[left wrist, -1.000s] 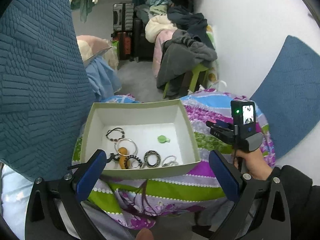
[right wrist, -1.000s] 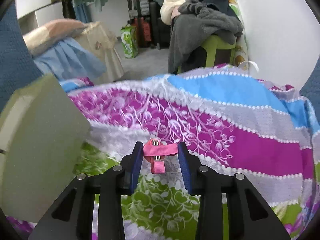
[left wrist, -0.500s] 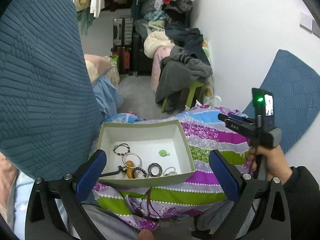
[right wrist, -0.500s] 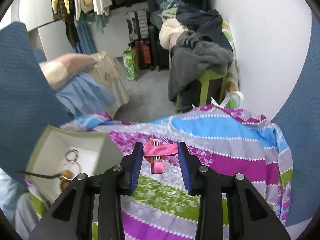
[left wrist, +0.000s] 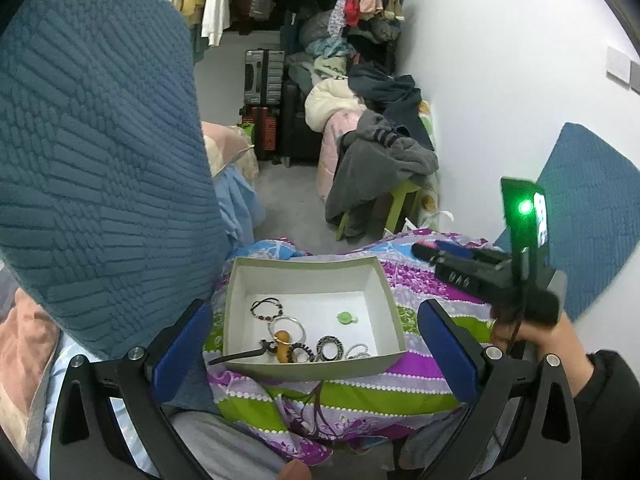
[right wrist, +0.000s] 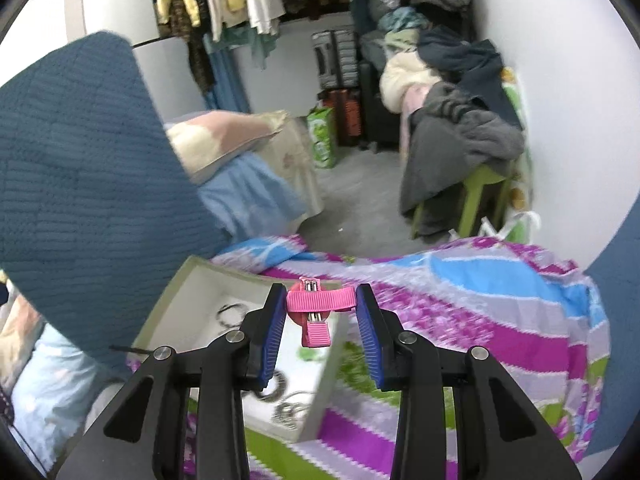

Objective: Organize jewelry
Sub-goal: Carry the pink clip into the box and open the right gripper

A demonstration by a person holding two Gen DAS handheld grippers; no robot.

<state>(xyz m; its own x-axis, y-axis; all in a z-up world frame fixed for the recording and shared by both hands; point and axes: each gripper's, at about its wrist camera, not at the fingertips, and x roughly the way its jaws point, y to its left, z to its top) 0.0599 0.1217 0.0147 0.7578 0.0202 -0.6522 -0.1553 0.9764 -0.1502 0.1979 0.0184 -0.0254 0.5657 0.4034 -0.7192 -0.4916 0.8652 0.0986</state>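
An open pale green box (left wrist: 312, 366) with a white inside sits on a colourful bedspread (left wrist: 360, 396). It holds several bracelets and rings (left wrist: 288, 328) and a small green piece (left wrist: 345, 317). My left gripper (left wrist: 314, 344) is open and empty, held above the box's near side. My right gripper (right wrist: 321, 312) is shut on a pink ribbon hair clip (right wrist: 320, 308) and holds it in the air over the right wall of the box (right wrist: 320, 376). The right gripper also shows in the left wrist view (left wrist: 436, 250), right of the box.
A large blue quilted cushion (left wrist: 92, 168) stands close on the left, touching the box. Another blue cushion (left wrist: 592, 216) leans on the white wall at right. A green stool piled with clothes (left wrist: 384, 164) and suitcases (left wrist: 264, 76) stand beyond the bed.
My right gripper has risen off the bedspread with the pink clip and swung left over the box. My left gripper has pulled up and back, so the box looks smaller.
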